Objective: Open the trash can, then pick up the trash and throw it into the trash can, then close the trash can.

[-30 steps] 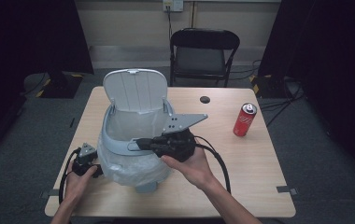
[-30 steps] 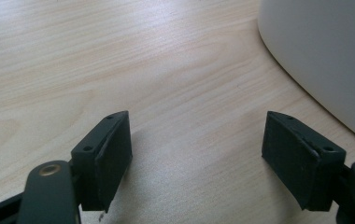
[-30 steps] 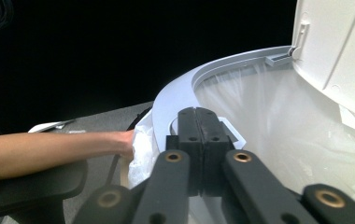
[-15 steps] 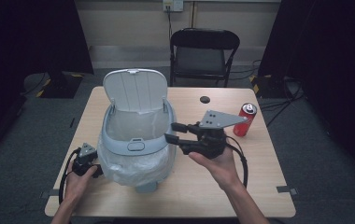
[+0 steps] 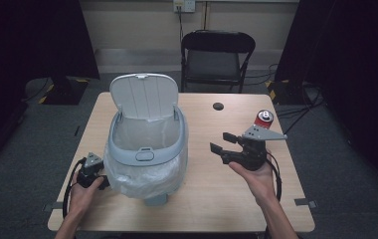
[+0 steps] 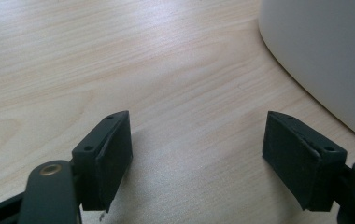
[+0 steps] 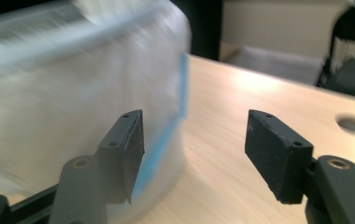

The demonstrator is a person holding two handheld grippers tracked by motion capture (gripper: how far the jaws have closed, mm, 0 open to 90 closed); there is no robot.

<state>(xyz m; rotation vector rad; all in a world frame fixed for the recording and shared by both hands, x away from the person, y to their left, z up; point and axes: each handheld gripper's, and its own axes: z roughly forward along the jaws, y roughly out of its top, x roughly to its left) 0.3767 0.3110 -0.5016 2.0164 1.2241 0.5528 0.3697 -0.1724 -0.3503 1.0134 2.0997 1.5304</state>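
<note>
1. A grey bin (image 5: 146, 149) stood on the left half of the wooden table (image 5: 202, 199), its flip lid (image 5: 143, 95) raised upright at the far side and a clear plastic liner (image 5: 127, 174) folded out over its rim.
2. The right gripper (image 5: 225, 144) was held above the table to the right of the bin, apart from it, with its tips pointing left toward the bin's side.
3. Its jaws had just been opening and stood wide apart with nothing between the pads; in the right gripper view (image 7: 192, 154) the liner-covered wall of the bin (image 7: 73, 116) showed blurred beyond the left jaw, and bare tabletop (image 7: 241, 140) lay in the gap.
4. The right hand (image 5: 254, 174) held that gripper from below, with the cable looping down past the wrist.
5. The left gripper (image 5: 90, 172) sat low at the near left corner of the bin, beside the bulging liner, held in the left hand (image 5: 83, 191).
6. In the left gripper view (image 6: 196, 154) its jaws stood wide open over bare wood, gripping nothing, with the pale curved wall of the bin (image 6: 325, 56) at the upper right.
7. A red drinks can (image 5: 264, 119) stood upright near the right edge of the table, just behind the right gripper.
8. A black folding chair (image 5: 216, 55) stood beyond the far edge of the table.
</note>
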